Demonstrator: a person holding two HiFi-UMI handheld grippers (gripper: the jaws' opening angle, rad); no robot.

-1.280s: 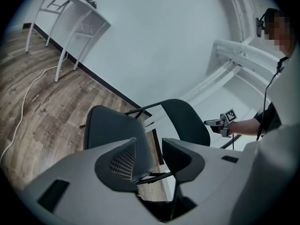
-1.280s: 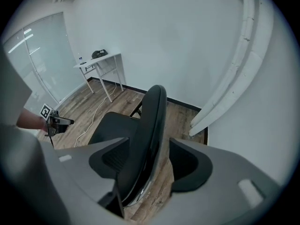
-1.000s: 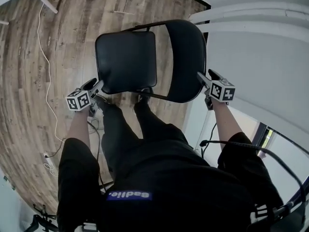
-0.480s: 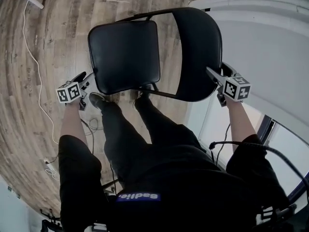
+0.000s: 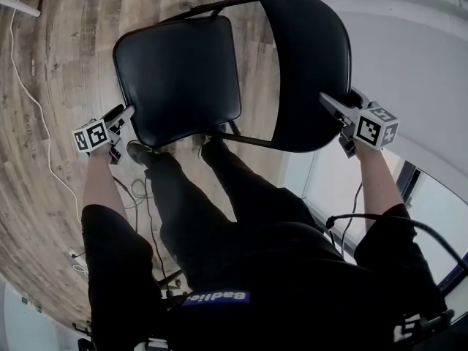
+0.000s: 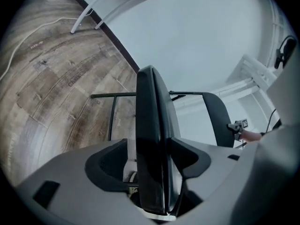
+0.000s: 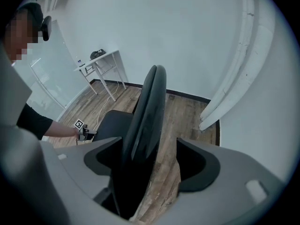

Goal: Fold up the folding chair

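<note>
While the jaws of the left gripper [image 5: 125, 113] are opening, the black padded seat [image 6: 150, 125] stands edge-on between them: one pad is clear of it, the other close against it, and no firm clamp shows. The right gripper [image 5: 329, 102] is likewise released. Its jaws straddle the rim of the curved black backrest [image 7: 145, 116], with bare floor showing between that rim and one pad. Item: one black folding chair [image 5: 219, 64] with a slim black metal tube frame [image 5: 205, 9], standing on the brown wood-plank floor [image 5: 66, 57] just in front of the person's legs, close beside the white wall [image 5: 417, 57]. Condition: matte, smooth upholstery, rounded corners on the seat, an oval back, no damage visible. Status of task, by judgement: not complete. In the head view the seat faces up and stands well out from the backrest, an open gap between the two, so the chair reads as unfolded. Outstanding: a firm hold at seat and back, the seat swung up against the backrest, and the frame brought flat. Whether any hinge has started to give cannot be told.
</note>
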